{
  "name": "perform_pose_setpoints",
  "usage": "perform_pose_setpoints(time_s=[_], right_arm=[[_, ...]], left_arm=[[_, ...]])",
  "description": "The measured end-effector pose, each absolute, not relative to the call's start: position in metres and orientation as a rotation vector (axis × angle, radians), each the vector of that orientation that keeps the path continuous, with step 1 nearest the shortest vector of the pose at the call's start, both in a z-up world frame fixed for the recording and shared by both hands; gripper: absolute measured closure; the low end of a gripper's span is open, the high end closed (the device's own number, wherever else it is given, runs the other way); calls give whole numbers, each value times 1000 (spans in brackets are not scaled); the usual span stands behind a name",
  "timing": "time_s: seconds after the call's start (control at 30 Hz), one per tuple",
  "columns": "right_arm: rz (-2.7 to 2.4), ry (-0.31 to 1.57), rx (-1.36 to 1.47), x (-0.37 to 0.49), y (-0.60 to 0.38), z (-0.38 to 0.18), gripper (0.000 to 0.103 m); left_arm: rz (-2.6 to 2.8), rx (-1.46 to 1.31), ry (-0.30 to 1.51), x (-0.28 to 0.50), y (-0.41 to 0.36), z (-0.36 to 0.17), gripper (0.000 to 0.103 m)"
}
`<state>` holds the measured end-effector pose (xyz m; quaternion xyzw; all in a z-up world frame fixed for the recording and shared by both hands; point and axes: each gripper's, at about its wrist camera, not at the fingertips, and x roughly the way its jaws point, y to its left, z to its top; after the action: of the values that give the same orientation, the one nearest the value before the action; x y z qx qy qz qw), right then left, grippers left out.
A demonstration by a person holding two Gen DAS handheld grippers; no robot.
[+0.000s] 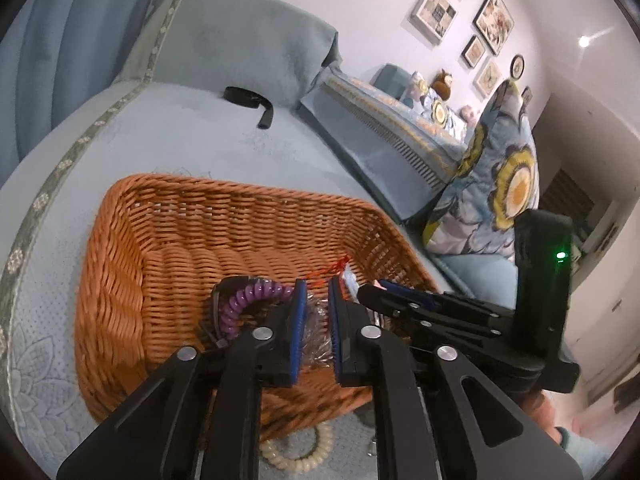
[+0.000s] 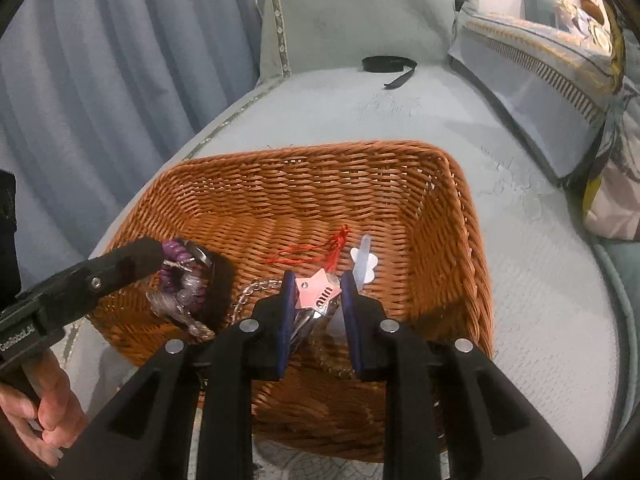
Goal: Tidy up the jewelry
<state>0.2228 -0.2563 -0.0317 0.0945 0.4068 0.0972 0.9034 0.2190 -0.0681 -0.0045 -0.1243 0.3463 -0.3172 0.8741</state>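
A pale blue sofa seat carries a woven wicker basket. Inside it lie a purple spiral band, a red cord and a pink star charm. A cream spiral band lies outside. The left gripper and right gripper hover over the basket, jaws narrowly parted, gripping nothing visible.

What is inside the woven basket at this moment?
Inside the basket: a purple coil band, a red string, a pink star clip, a chain. The tongs cover whatever lies beneath them.
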Motion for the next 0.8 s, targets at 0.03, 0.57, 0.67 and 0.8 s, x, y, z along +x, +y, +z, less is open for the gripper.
perform_pose_setpoints(time_s=[0.03, 0.57, 0.67, 0.8], right_arm=[[202, 835, 203, 221, -259, -29, 82], [288, 741, 281, 108, -248, 7, 46], [290, 784, 299, 85, -240, -19, 46], [248, 825, 271, 76, -234, -47, 47]], left_arm=[[-667, -265, 714, 215, -66, -2, 76], [-650, -351, 576, 87, 25, 33, 65], [-597, -385, 626, 61, 40, 3, 64], [-517, -360, 718, 60, 43, -30, 64]])
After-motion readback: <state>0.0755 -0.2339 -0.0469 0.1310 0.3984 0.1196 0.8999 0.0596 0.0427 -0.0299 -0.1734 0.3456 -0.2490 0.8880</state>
